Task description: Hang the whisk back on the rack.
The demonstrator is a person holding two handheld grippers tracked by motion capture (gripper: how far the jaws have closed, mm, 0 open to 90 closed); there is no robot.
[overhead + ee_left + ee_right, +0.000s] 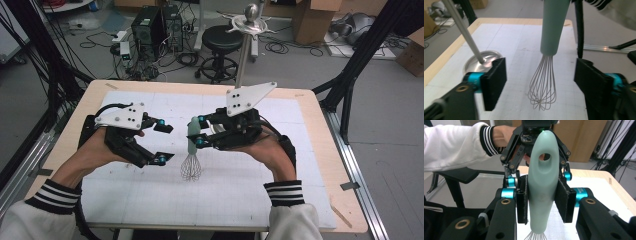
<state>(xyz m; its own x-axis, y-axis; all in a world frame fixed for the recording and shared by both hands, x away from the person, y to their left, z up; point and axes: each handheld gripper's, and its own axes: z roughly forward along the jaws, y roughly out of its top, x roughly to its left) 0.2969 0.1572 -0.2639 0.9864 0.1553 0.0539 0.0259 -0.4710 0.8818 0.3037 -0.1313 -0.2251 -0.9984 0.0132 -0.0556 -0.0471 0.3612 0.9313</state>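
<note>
The person's striped cuffs (285,192) sit nearest the high camera, forearms reaching onto the white gridded mat (250,195); above it the right gripper (199,131) clamps the pale green handle of a whisk (191,152), which hangs upright with its wire head just over the mat, while the left gripper (164,143) waits just beside it with jaws spread wide and empty. In the left gripper view, the whisk (549,50) hangs between the two open jaws, apart from both, and a metal stand's round base (480,60) rests on the mat behind. In the right gripper view, both black pads press the handle (542,185) at mid-length, below its hanging hole. If a handover is meant, the left jaws would do well to close squarely on the handle's lower part, clear of the wires, before the right lets go. Small print on the right gripper's blue fitting is too blurred to read; no brand shows.
</note>
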